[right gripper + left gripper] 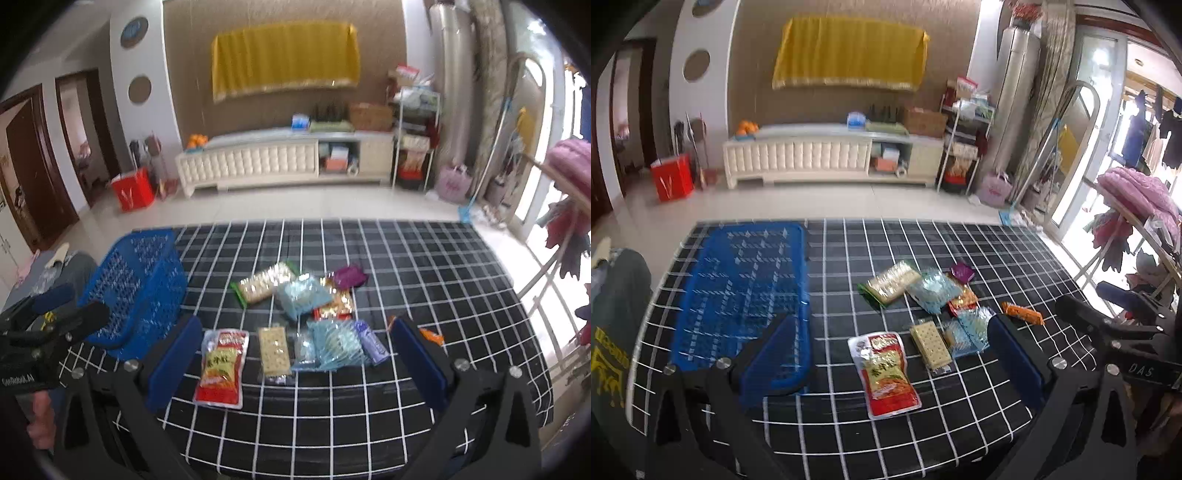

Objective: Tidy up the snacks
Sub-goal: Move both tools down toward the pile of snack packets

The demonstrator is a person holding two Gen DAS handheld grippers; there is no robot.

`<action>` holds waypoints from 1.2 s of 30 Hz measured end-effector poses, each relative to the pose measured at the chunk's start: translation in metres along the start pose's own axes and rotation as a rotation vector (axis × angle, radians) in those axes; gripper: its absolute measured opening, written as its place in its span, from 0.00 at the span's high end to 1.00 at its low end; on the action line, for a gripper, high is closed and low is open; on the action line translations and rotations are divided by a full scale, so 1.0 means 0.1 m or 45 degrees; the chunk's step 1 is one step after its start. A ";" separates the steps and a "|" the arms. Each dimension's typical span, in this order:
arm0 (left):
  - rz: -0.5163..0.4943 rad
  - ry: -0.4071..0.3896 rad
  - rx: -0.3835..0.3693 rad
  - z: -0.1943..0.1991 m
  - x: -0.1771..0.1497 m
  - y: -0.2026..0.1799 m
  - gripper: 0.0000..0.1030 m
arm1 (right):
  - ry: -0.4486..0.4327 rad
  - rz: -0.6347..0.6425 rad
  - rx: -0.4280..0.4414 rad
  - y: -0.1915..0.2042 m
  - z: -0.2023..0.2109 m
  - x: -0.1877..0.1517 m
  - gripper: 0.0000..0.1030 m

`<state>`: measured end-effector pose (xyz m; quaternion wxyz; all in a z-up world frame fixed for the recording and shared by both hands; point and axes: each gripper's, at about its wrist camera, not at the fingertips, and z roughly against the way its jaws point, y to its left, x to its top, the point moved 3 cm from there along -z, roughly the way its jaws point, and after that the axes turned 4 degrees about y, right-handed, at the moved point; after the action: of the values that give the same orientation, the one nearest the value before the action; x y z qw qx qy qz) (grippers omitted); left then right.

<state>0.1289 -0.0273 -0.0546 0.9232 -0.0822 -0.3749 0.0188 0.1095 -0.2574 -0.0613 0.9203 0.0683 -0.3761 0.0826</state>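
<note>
Right gripper [295, 354] stands wide open, empty, above the table; left gripper [897, 354] likewise. The red snack pouch [221, 367] lies flat just ahead of its left finger (blue basket [136, 284] beyond). Likely light, slick, pliable; pinch across an edge.

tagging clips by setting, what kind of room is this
Most likely a home living room: a long cream TV cabinet along the wall, laundry on a drying rack, and a checked table holding snacks.
</note>
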 end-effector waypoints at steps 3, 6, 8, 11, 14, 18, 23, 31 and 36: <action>-0.011 0.040 0.000 -0.20 0.02 -0.04 0.00 | 0.075 -0.013 0.010 -0.10 -0.24 0.00 0.00; -0.042 0.096 0.017 -0.46 0.03 -0.08 0.00 | 0.155 -0.030 0.032 -0.23 -0.51 0.01 0.00; -0.057 0.129 0.026 -0.62 0.03 -0.09 0.00 | 0.196 -0.035 0.031 -0.28 -0.63 0.02 0.00; -0.066 0.179 0.030 -0.85 0.01 -0.10 0.00 | 0.263 -0.063 0.054 -0.39 -0.87 0.01 0.00; -0.069 0.223 0.025 -1.05 0.01 -0.10 0.00 | 0.319 -0.089 0.063 -0.50 -1.07 -0.01 0.03; -0.082 0.269 0.010 -1.24 -0.01 -0.13 0.00 | 0.413 -0.131 0.098 -0.67 -1.33 -0.06 0.10; -0.106 0.306 0.007 -1.41 -0.02 -0.15 0.00 | 0.548 -0.133 0.157 -0.73 -1.62 -0.21 0.12; -0.111 0.351 -0.016 -1.60 -0.03 -0.16 0.00 | 0.653 -0.068 0.166 -0.74 -2.01 -0.32 0.16; -0.144 0.364 -0.014 -1.62 -0.03 -0.18 0.00 | 0.686 -0.069 0.176 -0.77 -2.09 -0.35 0.29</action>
<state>0.2386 -0.0678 -0.1679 0.9663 -0.0679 -0.2437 -0.0472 0.2434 -0.2972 -0.2384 0.9822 0.1166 -0.1094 0.0988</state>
